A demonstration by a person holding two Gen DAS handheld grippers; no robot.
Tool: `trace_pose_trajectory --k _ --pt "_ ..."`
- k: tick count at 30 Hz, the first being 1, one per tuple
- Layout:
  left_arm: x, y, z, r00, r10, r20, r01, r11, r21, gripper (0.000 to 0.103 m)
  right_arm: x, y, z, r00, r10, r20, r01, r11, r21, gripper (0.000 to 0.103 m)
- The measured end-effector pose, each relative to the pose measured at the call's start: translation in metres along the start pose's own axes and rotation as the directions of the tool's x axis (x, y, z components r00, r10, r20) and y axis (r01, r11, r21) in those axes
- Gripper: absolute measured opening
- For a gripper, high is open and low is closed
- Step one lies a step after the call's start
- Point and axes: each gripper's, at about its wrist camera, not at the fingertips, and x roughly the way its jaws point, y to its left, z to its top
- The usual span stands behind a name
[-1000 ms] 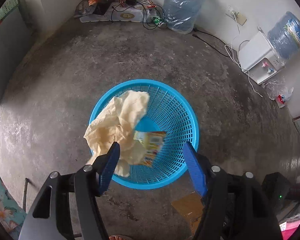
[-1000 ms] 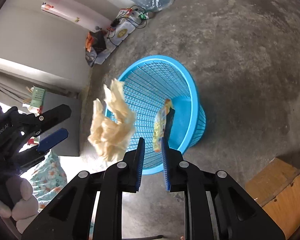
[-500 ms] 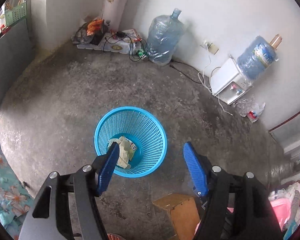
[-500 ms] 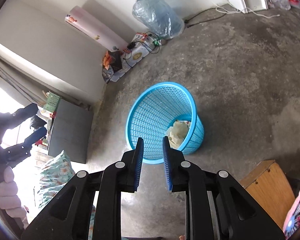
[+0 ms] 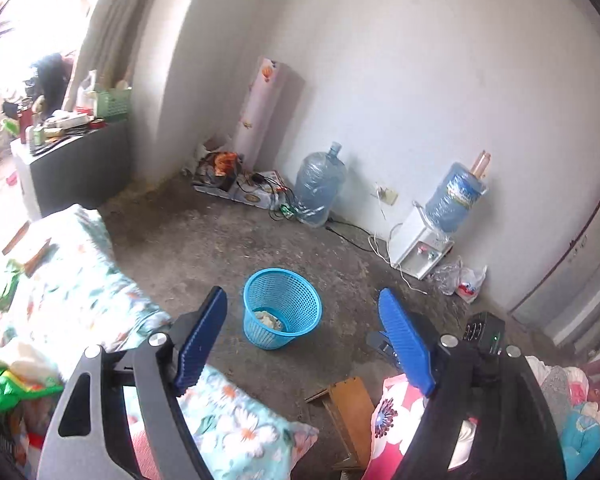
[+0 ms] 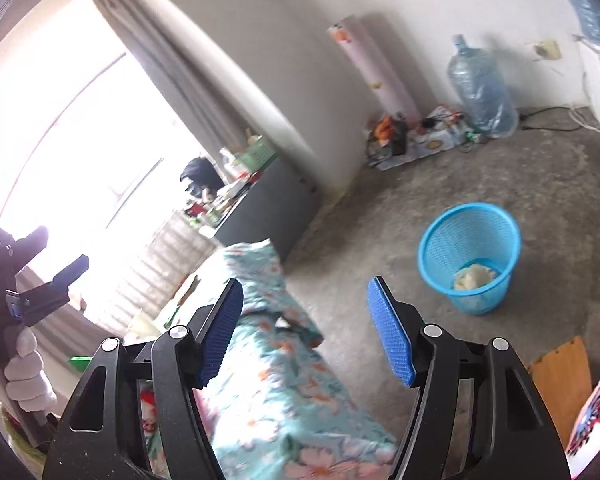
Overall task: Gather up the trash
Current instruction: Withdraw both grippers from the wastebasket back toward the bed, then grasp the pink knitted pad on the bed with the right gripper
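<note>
Down on the concrete floor [image 5: 204, 248] stood the blue basket [image 5: 283, 302], upright and in the open, with the trash [image 5: 269, 317] lying crumpled at its bottom: a pale wad of paper or cloth, seen from both wrists [image 6: 474, 276]. A second scrap may have lain with it, but the blur made that too hard to tell. So the dropping step looked finished, and the work seemed to stand between one load and the next.

Neither tool carried anything. The left gripper [image 5: 304, 350] had its blue jaws spread wide and opening further, with only floor and basket showing in the gap. The right gripper [image 6: 303, 330] was likewise opening, nothing between its jaws. Both hung well apart from the basket and looked down on it at a slant. In the right wrist view the left tool showed at the far edge, held by a gloved hand [image 6: 26, 372] against the bright window.

Around the basket were the bed [image 5: 80, 280] with its flowered cover, a wooden stool [image 5: 350, 404], a plastic bag [image 5: 462, 280] beside the water dispenser [image 5: 418, 244], and a clutter of cables and wrappers [image 5: 236, 184] near the empty water jug [image 5: 318, 188]. Green scraps [image 5: 4, 286] lay on the bed.

Next, I judged, came finding another piece of litter, perhaps those scraps or the bag, and bringing open jaws squarely down over it before closing.
</note>
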Motion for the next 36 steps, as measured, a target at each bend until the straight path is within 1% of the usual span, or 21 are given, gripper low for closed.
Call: trace_pose_trajectory --k 2,4,5,7,8,10,12,14,16,19,20,21,23,24,25,26,27,29,36 --pt "-0.041 0.021 -0.031 0.998 0.034 0.054 -0.032 0.999 -0.040 0.077 0.016 0.025 -0.008 0.994 0.075 -0.076 -0.078 0.996 -0.040 0.062" --pt "-0.071 0.037 -0.065 0.993 0.075 0.087 -0.069 0.995 -0.069 0.077 0.037 0.047 -0.017 0.981 0.109 -0.159 -0.121 0.990 -0.068 0.062" --pt "-0.084 0.045 -0.084 0.989 0.102 0.103 -0.093 0.992 -0.087 0.077 0.048 0.059 -0.022 0.972 0.120 -0.201 -0.139 0.987 -0.085 0.062" --pt "-0.103 0.057 -0.120 0.985 0.130 0.115 -0.116 0.986 -0.119 0.077 0.070 0.080 -0.033 0.948 0.151 -0.282 -0.186 0.977 -0.102 0.062" --pt "-0.109 0.062 -0.137 0.983 0.145 0.109 -0.130 0.982 -0.136 0.077 0.080 0.090 -0.039 0.936 0.157 -0.316 -0.201 0.974 -0.109 0.062" --pt "-0.116 0.069 -0.168 0.981 0.171 0.093 -0.157 0.978 -0.139 0.077 0.101 0.109 -0.048 0.913 0.157 -0.376 -0.219 0.967 -0.128 0.062" --pt "-0.114 0.070 -0.193 0.974 0.215 0.071 -0.207 0.973 -0.104 0.077 0.120 0.124 -0.056 0.892 0.152 -0.426 -0.233 0.962 -0.142 0.062" --pt "-0.107 0.068 -0.213 0.971 0.232 0.049 -0.229 0.972 -0.060 0.077 0.144 0.137 -0.063 0.874 0.128 -0.468 -0.227 0.960 -0.162 0.062" --pt "-0.097 0.069 -0.226 0.972 0.233 0.041 -0.232 0.972 -0.035 0.075 0.164 0.145 -0.071 0.864 0.084 -0.497 -0.201 0.962 -0.186 0.061" --pt "-0.084 0.073 -0.242 0.971 0.237 0.019 -0.237 0.972 -0.011 0.064 0.182 0.152 -0.085 0.847 0.033 -0.531 -0.168 0.964 -0.208 0.054" --pt "-0.079 0.076 -0.246 0.971 0.239 0.009 -0.239 0.971 -0.016 0.059 0.188 0.152 -0.087 0.839 0.017 -0.543 -0.157 0.964 -0.213 0.050" --pt "-0.075 0.080 -0.248 0.972 0.234 -0.005 -0.234 0.972 -0.027 0.056 0.195 0.152 -0.091 0.832 0.002 -0.554 -0.148 0.964 -0.220 0.047" --pt "-0.068 0.090 -0.252 0.978 0.208 -0.028 -0.209 0.975 -0.072 0.046 0.201 0.144 -0.096 0.816 -0.019 -0.578 -0.130 0.968 -0.215 0.032" --pt "-0.067 0.095 -0.255 0.981 0.191 -0.037 -0.194 0.976 -0.097 0.044 0.202 0.141 -0.099 0.805 -0.021 -0.593 -0.125 0.971 -0.204 0.029" --pt "-0.065 0.100 -0.257 0.983 0.176 -0.043 -0.180 0.976 -0.121 0.042 0.202 0.136 -0.101 0.796 -0.021 -0.604 -0.119 0.975 -0.190 0.022" --pt "-0.065 0.105 -0.260 0.986 0.163 -0.047 -0.168 0.975 -0.145 0.040 0.198 0.132 -0.103 0.792 -0.021 -0.610 -0.112 0.977 -0.179 0.018" --pt "-0.066 0.110 -0.261 0.987 0.153 -0.049 -0.159 0.973 -0.167 0.039 0.192 0.128 -0.104 0.790 -0.018 -0.613 -0.112 0.979 -0.172 0.018" --pt "-0.068 0.119 -0.265 0.989 0.141 -0.052 -0.149 0.969 -0.196 0.038 0.175 0.118 -0.107 0.790 -0.002 -0.614 -0.113 0.983 -0.148 0.017" --pt "-0.076 0.142 -0.278 0.992 0.098 -0.084 -0.117 0.957 -0.266 0.038 0.114 0.089 -0.126 0.789 0.010 -0.614 -0.080 0.993 -0.087 0.015"
